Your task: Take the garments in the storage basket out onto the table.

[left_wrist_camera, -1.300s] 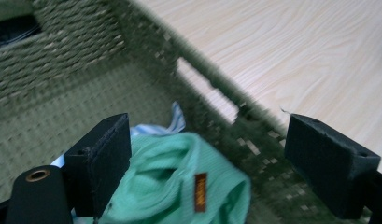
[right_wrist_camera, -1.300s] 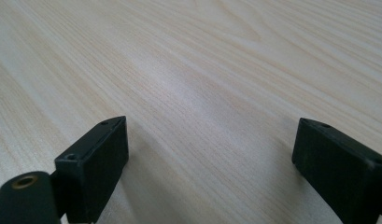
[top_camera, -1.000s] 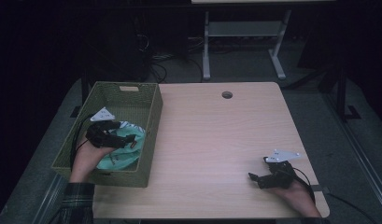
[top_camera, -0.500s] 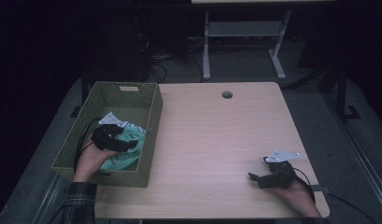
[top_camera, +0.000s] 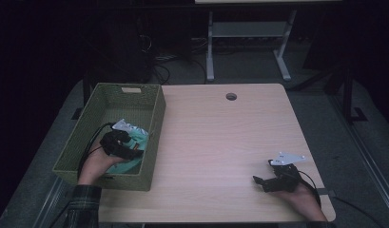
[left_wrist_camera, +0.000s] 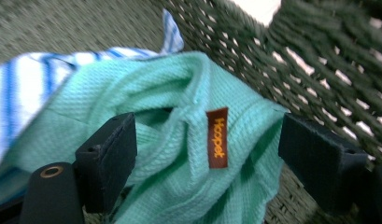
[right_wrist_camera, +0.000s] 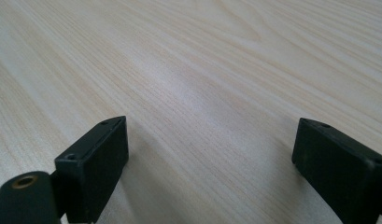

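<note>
left gripper inside the green woven basket, jaws wide apart around the mint green cloth, not yet gripping. right gripper rests wide open and empty on the table. lifting likely remains.

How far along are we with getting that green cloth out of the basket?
Done: nothing is out yet. In hand: the left gripper, jaws open, straddles the green cloth inside the basket. Left: close, lift, set it on the table, where the right gripper waits open.
</note>
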A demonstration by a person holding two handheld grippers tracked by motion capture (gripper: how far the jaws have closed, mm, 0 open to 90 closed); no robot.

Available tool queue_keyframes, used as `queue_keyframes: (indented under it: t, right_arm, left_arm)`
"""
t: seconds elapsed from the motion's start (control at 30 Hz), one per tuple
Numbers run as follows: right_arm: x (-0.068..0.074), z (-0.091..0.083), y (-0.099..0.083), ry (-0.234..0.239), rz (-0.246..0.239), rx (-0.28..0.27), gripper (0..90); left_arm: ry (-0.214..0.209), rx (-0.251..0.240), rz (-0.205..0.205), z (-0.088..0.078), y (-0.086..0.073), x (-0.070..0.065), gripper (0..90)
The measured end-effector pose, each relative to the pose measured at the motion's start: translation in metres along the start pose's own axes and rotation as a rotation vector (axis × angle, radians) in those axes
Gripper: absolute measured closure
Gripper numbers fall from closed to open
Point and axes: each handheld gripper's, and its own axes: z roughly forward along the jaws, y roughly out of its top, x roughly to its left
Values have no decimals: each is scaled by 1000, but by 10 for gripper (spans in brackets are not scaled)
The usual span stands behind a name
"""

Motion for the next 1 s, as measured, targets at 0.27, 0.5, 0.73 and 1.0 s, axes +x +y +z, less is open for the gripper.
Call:
queue_keyframes:
  t: [0.27,0.5,0.73,1.0]
  right_arm:
    - [0,0,0,1,2,-1,105]
    - [0,0,0,0,0,0,105]
    - [0,0,0,0,0,0,105]
    - [0,0,0,1,2,-1,105]
  left_arm:
    - [-9,84,34,10,1,-4,174]
    - [-3,164,53,18,1,-6,176]
    - [7,215,40,22,-1,-6,281]
    - [35,225,-18,18,0,-4,616]
